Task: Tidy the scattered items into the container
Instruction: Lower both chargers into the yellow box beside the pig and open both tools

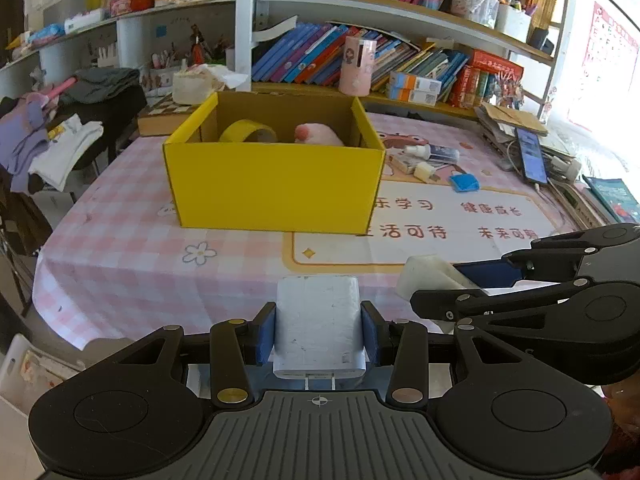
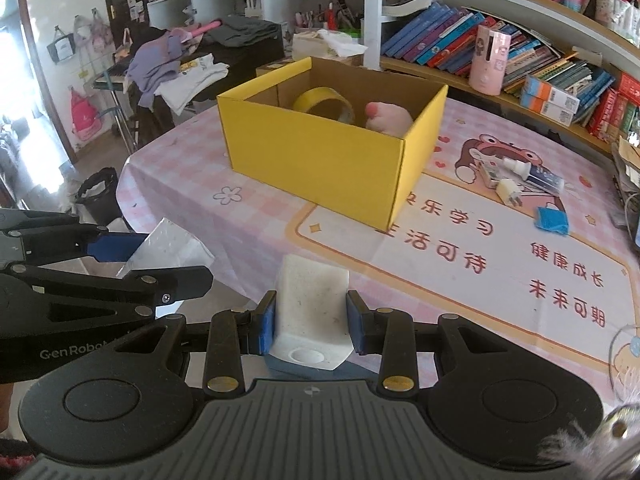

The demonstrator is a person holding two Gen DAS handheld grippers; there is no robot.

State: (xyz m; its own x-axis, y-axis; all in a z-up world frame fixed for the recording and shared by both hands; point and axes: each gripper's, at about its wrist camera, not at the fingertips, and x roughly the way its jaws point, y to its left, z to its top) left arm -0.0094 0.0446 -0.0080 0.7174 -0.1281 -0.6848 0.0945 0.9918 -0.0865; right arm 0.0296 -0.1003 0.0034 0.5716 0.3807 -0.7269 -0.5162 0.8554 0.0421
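My left gripper (image 1: 320,336) is shut on a white charger block (image 1: 318,312), held above the near table edge. Beside it, my right gripper (image 2: 310,320) is shut on an off-white block with a round hole (image 2: 310,300). Each gripper shows in the other's view: the right gripper (image 1: 436,284) at the right, the left gripper (image 2: 172,256) at the left. Ahead stands the open yellow box (image 1: 276,188), holding a yellow tape roll (image 1: 248,130) and a pink plush (image 1: 320,134). Right of the box lie a tube (image 2: 536,174), a small white plug (image 2: 508,192) and a blue piece (image 2: 554,220).
A pink checked cloth with a printed mat covers the table (image 1: 120,248). A phone (image 1: 532,156) and papers lie at the far right. Bookshelves and a pink cylinder (image 1: 357,66) stand behind the box. A clothes pile (image 1: 60,128) sits off the left edge.
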